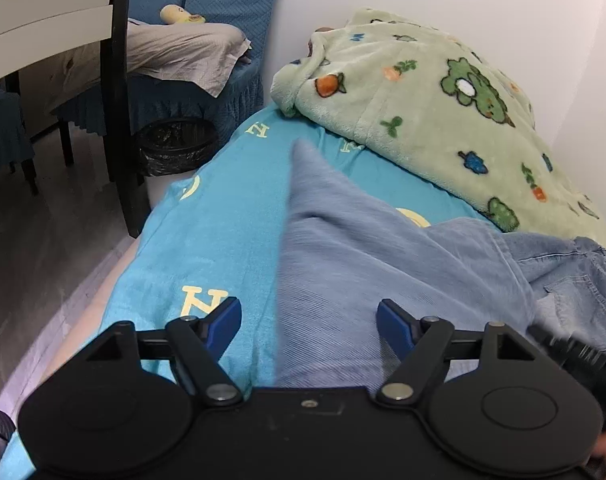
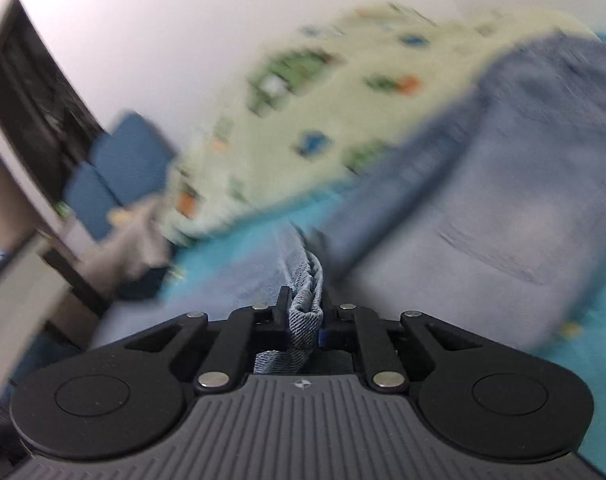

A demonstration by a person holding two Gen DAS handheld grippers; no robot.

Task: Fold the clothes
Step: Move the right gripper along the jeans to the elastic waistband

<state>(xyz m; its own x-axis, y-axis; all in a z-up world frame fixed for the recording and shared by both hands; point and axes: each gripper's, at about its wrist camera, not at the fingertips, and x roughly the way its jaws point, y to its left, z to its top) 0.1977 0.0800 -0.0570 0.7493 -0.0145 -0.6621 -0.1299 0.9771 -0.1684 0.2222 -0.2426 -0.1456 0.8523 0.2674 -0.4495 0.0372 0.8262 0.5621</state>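
A pair of light blue jeans (image 1: 367, 248) lies on a turquoise sheet (image 1: 223, 208) with yellow letters; one leg runs away from me toward the far end of the bed. My left gripper (image 1: 309, 320) is open and empty, its blue pads on either side of the leg, just above the cloth. In the right wrist view, which is motion-blurred, my right gripper (image 2: 306, 312) is shut on a bunched edge of the jeans (image 2: 305, 300). The rest of the jeans (image 2: 503, 200) spreads to the right.
A green fleece blanket (image 1: 423, 92) with cartoon prints is heaped against the white wall on the right. Left of the bed stand a black bin (image 1: 175, 148), a dark table leg (image 1: 119, 112) and blue-covered chairs (image 1: 207, 40) holding grey cloth.
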